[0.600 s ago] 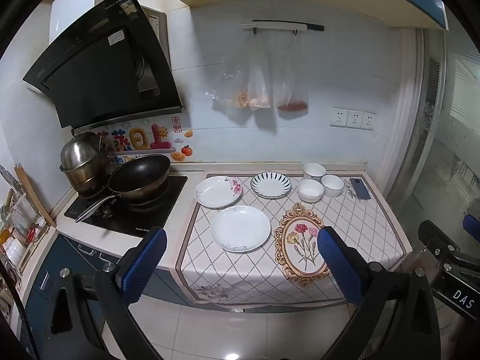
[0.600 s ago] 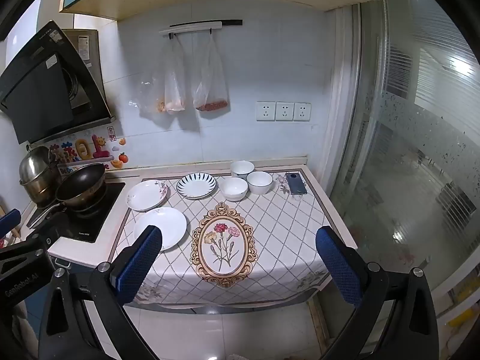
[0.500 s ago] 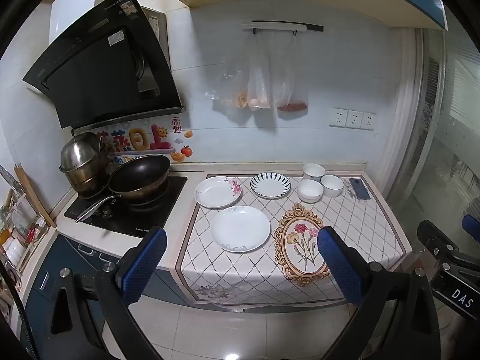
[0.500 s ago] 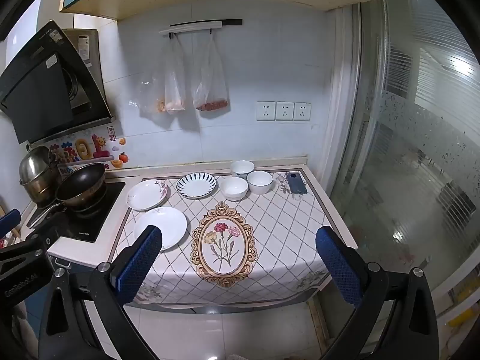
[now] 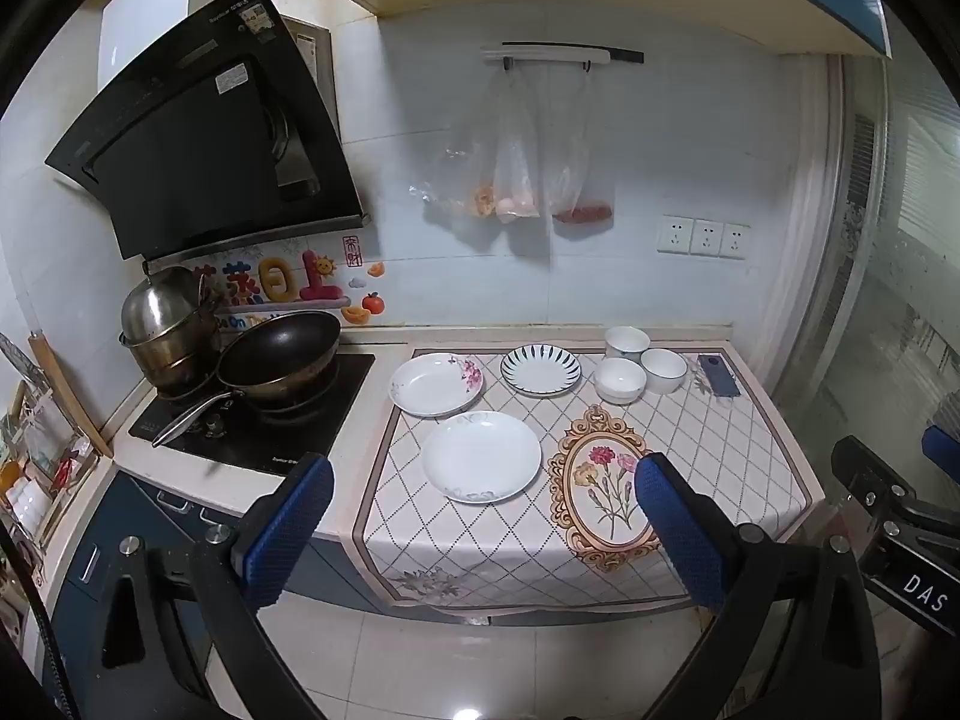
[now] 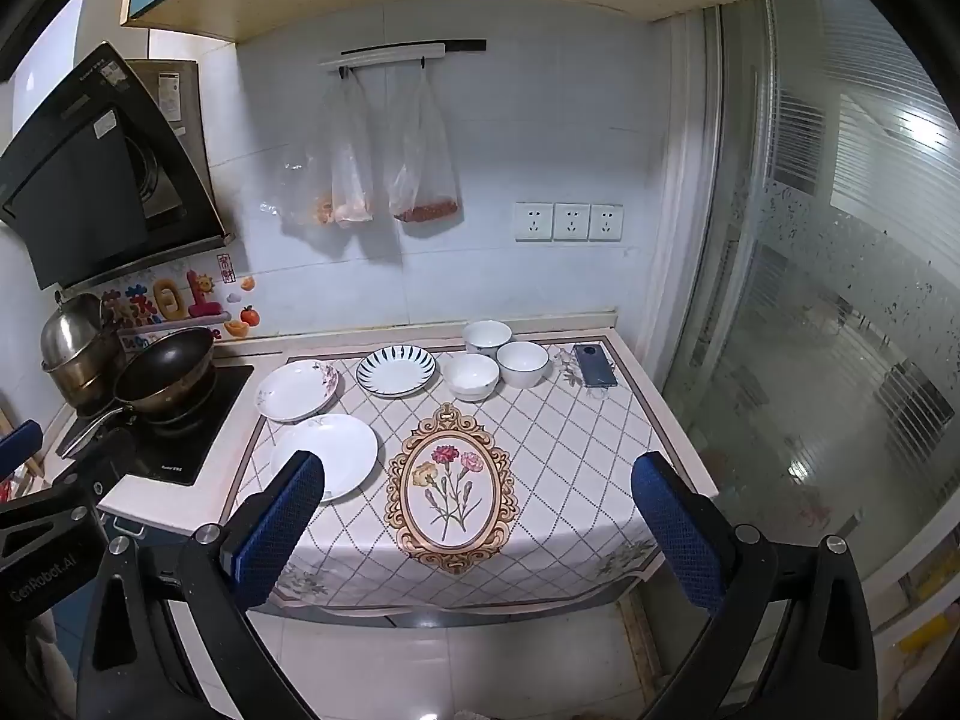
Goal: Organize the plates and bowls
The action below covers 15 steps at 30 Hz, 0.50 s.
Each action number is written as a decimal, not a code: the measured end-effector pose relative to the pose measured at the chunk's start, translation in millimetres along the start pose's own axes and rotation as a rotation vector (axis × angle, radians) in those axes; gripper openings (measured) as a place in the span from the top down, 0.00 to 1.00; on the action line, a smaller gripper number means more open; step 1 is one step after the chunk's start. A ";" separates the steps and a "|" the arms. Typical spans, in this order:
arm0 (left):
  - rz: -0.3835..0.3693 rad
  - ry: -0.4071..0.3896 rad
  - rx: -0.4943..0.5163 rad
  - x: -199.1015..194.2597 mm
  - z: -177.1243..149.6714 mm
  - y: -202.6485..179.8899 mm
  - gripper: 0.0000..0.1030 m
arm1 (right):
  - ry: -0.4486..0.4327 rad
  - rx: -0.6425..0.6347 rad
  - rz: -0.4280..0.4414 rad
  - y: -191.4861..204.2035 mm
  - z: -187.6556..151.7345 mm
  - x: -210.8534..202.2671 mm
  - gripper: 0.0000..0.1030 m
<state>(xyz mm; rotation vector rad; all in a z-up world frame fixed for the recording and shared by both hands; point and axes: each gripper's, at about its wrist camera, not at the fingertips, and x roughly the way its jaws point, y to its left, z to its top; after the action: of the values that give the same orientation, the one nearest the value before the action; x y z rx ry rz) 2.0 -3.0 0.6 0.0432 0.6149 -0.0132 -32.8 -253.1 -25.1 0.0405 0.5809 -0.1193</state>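
On the counter's patterned cloth (image 5: 690, 456) lie three plates: a plain white plate (image 5: 481, 456) (image 6: 327, 450) nearest, a flowered plate (image 5: 437, 383) (image 6: 298, 390) behind it, and a blue-striped plate (image 5: 540, 369) (image 6: 396, 370) further right. Three white bowls (image 5: 620, 379) (image 6: 471, 376) cluster at the back right. My left gripper (image 5: 480, 516) hangs open in front of the counter, well short of the plates, nothing between its blue pads. My right gripper (image 6: 477, 516) is likewise open and empty, off the counter's front edge.
A stove (image 5: 258, 414) with a black wok (image 5: 279, 351) and a steel pot (image 5: 162, 318) fills the counter's left. A phone (image 5: 718, 376) lies at the cloth's back right. Plastic bags (image 5: 516, 180) hang on the wall. Glass partition (image 6: 840, 330) bounds the right side.
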 end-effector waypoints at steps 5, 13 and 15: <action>-0.001 -0.002 0.004 -5.4 -0.8 -0.2 0.00 | 0.000 0.002 0.001 3.3 -2.0 -0.3 0.00; -0.002 -0.004 0.006 -6.6 -2.2 -3.5 0.00 | -0.007 0.011 0.004 0.4 3.0 -5.8 0.00; -0.003 -0.003 0.006 -6.9 -2.0 -4.0 0.00 | -0.007 0.011 0.005 0.0 3.0 -5.9 0.00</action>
<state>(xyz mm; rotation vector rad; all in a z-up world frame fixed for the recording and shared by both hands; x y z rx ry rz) -4.8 -6.9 2.9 0.0484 0.6117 -0.0184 -36.0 -252.7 -19.3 0.0520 0.5728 -0.1180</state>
